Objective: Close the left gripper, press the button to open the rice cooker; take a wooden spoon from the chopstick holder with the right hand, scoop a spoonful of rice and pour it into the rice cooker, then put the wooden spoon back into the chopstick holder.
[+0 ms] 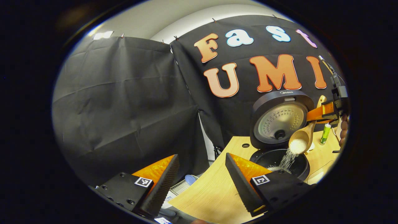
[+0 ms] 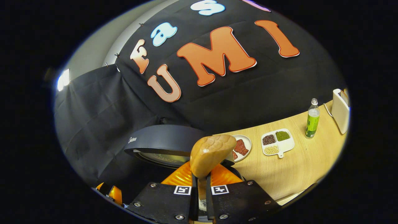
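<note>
Wooden spoon (image 1: 301, 140) tilted, right gripper (image 2: 199, 186) clamping

Left gripper view faces the rice cooker (image 1: 279, 124) from afar; right gripper view looms close above it.

In the left gripper view, the rice cooker (image 1: 279, 149) is sitting on the table (image 1: 214, 189) toward the right, its lid (image 1: 279, 119) standing open and upright behind the inner pot (image 1: 273, 160). The wooden spoon (image 1: 303, 138) is hanging tilted above the pot's right side, with rice (image 1: 287, 160) falling from its bowl into the pot. The right gripper (image 1: 323, 113) is clamping the spoon's handle, to the right of the lid. A bottle (image 1: 325, 133) is standing on the table farther right. The left gripper (image 1: 202, 183) is hovering in front, left of the cooker, its fingers apart.

In the right gripper view, a round plate (image 2: 242, 147), a divided dish (image 2: 277, 142) and the bottle (image 2: 312, 119) are lying in a row on the table (image 2: 298, 168), right of the cooker's lid (image 2: 161, 141).
</note>
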A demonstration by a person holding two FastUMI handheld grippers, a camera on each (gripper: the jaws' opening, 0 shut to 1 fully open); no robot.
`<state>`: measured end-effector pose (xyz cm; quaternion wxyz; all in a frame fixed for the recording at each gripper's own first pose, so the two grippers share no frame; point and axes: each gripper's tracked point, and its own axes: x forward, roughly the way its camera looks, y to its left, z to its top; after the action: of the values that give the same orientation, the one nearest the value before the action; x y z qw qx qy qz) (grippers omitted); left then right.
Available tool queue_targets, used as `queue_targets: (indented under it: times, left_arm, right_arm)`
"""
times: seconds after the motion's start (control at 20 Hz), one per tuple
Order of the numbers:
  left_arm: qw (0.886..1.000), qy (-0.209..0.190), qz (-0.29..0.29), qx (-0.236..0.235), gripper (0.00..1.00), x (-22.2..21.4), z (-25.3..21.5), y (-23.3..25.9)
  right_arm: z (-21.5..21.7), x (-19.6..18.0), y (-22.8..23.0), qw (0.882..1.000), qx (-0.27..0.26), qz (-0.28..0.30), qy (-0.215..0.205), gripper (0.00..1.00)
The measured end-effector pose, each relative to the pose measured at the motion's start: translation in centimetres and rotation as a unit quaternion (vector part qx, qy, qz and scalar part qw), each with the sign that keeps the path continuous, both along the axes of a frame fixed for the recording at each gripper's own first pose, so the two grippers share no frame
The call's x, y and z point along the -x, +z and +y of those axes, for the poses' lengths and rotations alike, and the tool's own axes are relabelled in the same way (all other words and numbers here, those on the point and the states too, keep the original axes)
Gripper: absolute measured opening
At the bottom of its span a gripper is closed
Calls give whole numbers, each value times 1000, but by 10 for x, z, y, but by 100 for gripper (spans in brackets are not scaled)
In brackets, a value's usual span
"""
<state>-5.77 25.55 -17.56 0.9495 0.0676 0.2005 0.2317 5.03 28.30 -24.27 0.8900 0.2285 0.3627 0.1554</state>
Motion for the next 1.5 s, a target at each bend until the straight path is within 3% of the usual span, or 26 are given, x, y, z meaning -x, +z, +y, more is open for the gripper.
queue_targets:
  times: [0.05,0.1,0.6,0.65,0.7,0.9,1.25,1.5]
  left_arm:
    - [1000,0,0,2,93,-1,0,0]
    - [1000,2,0,2,100,0,1,-1]
    - [1000,13,3,-1,100,0,4,-2]
    - [1000,11,1,-2,94,-1,1,0]
    - [1000,10,-2,-2,100,0,2,0]
    - [1000,8,-1,-2,100,2,2,-1]
    - [1000,9,2,1,100,2,1,-5]
    - [1000,5,5,-5,100,3,4,-5]
  right_arm:
    - [0,-1,1,1000,6,-4,3,9]
    - [2,-2,2,1000,11,-9,6,9]
    - [10,-2,15,995,63,-65,45,9]
    - [11,-2,17,994,66,-72,48,9]
    - [13,-2,19,993,69,-78,54,10]
    - [20,1,25,990,79,-94,74,9]
    - [35,2,40,973,123,-153,121,9]
    - [43,6,51,954,158,-195,161,9]
